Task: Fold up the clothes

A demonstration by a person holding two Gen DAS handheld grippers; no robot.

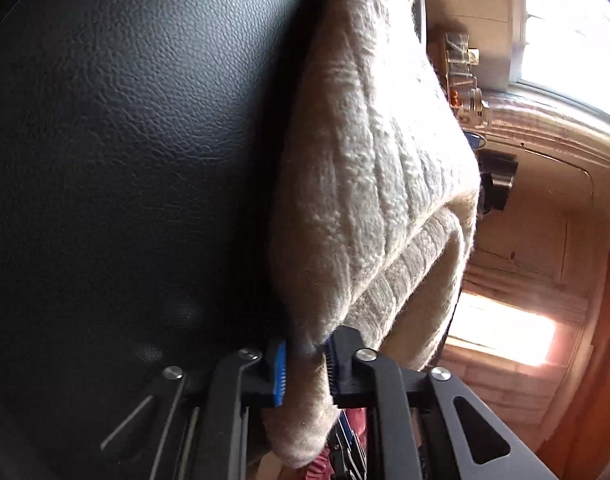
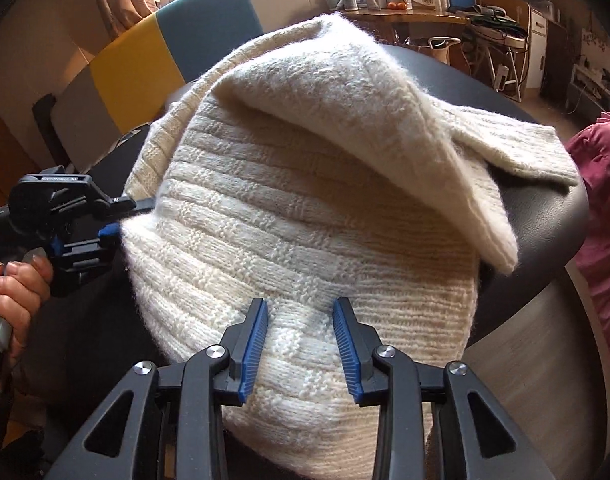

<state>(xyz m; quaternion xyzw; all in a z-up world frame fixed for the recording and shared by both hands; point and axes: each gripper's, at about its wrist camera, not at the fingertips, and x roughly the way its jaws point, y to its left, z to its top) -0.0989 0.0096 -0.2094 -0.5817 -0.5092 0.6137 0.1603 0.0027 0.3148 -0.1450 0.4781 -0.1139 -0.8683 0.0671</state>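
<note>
A cream knitted sweater (image 2: 305, 208) lies partly folded on a black leather-like surface (image 2: 545, 208), one sleeve (image 2: 517, 148) spread to the right. My left gripper (image 1: 305, 354) is shut on the sweater (image 1: 369, 184), pinching an edge of it between blue pads; in the right wrist view the left gripper (image 2: 117, 216) clamps the sweater's left edge, held by a hand (image 2: 17, 292). My right gripper (image 2: 301, 312) hovers over the sweater's near part, fingers open with knit showing between them, not pinched.
A magenta cloth (image 2: 601, 208) lies at the right. A yellow and teal chair (image 2: 165, 44) stands behind the surface. A cluttered wooden table (image 2: 401, 12) with jars is at the back. The black surface (image 1: 125, 160) fills the left wrist view's left.
</note>
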